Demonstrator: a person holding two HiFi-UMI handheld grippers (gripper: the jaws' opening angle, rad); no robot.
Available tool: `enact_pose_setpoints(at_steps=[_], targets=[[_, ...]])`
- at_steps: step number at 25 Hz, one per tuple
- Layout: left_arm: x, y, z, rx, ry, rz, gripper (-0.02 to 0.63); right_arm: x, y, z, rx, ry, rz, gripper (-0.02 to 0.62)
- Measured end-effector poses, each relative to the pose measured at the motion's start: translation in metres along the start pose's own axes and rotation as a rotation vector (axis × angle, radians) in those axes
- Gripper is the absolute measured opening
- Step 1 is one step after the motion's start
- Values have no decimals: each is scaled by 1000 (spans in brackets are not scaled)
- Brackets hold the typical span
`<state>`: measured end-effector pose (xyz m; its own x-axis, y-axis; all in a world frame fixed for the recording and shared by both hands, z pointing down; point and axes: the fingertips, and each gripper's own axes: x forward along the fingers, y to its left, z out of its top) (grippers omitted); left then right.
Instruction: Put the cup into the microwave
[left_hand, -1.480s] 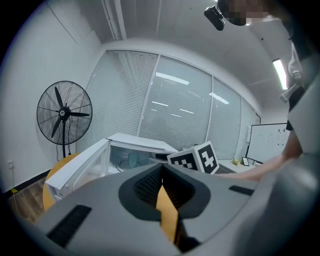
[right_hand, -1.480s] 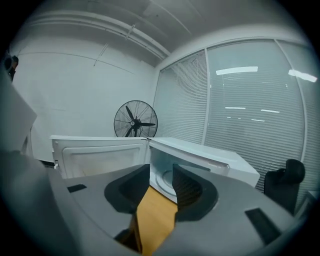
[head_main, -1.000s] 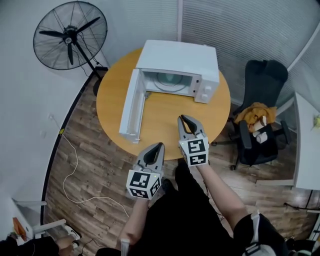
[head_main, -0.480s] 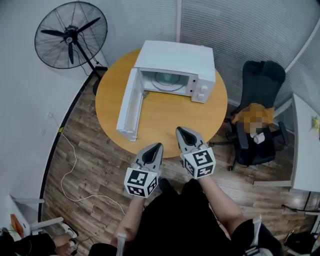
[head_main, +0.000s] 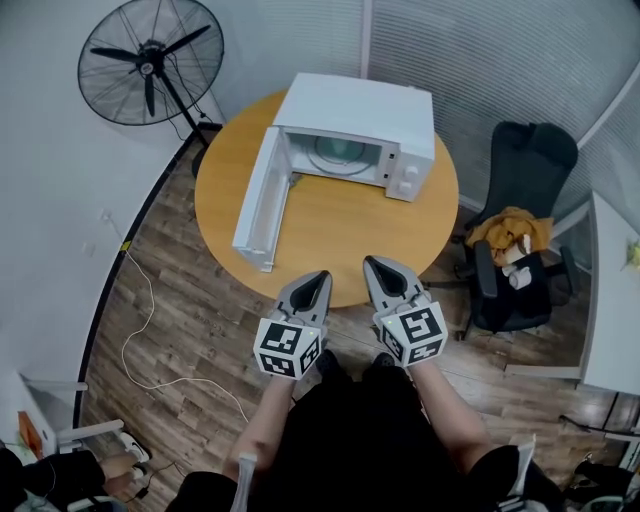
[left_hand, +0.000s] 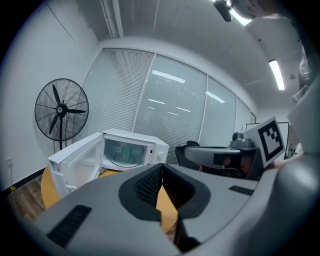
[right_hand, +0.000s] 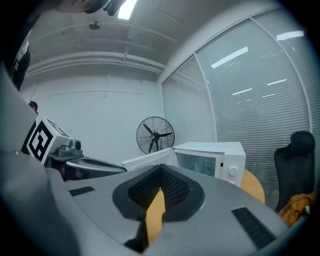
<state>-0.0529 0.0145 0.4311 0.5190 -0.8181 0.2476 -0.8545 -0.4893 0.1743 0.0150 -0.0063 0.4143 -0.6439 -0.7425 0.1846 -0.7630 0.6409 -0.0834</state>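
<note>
Grey jaws clenched on both sides: the left hand-held gripper (head_main: 319, 276) is pinched tight with nothing in it, and the right hand-held gripper (head_main: 372, 262) is closed and empty too. Both hover at the bench (head_main: 340, 230) edge, well short of the microwave (head_main: 360, 105). The microwave's door (head_main: 258, 200) hangs wide open. Inside the microwave sits the pale green cup (left_hand: 125, 151). Beyond the microwave's door side stands a black fan (head_main: 150, 60).

White microwave (head_main: 355, 105), open — greenish cup (left_hand: 123, 151) inside
</note>
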Motion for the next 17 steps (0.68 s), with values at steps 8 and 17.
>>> enact_pose_setpoints(at_steps=[8,17], targets=[[0,-6,1,11,2,-19,-2,-7,-2,-3,6,-3,5,6],[-1,-1,-3,8,9,-22,-3,0,-1,-16,23,15,11,6]])
